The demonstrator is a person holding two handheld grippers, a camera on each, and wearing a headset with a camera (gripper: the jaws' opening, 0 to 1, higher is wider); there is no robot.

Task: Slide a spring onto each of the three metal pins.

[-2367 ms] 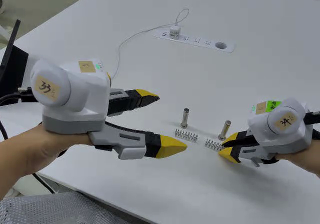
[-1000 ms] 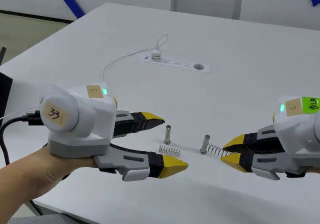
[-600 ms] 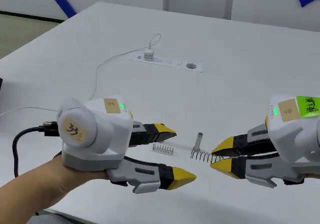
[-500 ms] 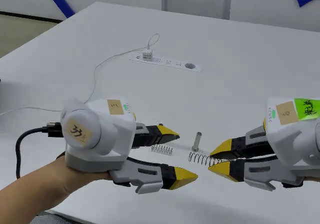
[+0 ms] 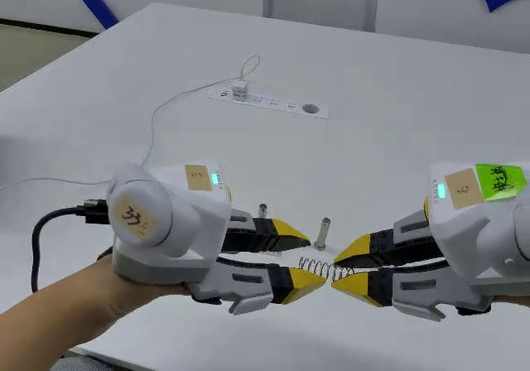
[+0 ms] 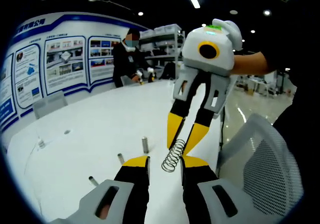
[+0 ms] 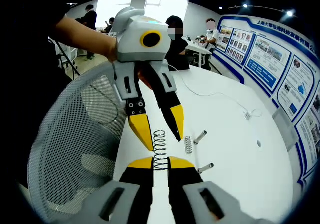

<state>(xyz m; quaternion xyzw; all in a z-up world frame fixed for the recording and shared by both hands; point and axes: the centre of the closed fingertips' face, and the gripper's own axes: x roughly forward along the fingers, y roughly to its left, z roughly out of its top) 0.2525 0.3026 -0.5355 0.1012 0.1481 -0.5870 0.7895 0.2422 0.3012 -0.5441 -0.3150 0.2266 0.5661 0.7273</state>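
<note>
Our right tongs [image 5: 337, 269] pinch one end of a spring [image 7: 159, 149]; our left tongs [image 5: 315, 259] gape open around its other end, above the bench [image 5: 397, 122].

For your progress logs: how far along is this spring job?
Done: nothing, the three pins stand bare. In hand: the right gripper pinches one spring, its free end inside the open left gripper. Left: all three pins; a second spring lies on the table.
</note>
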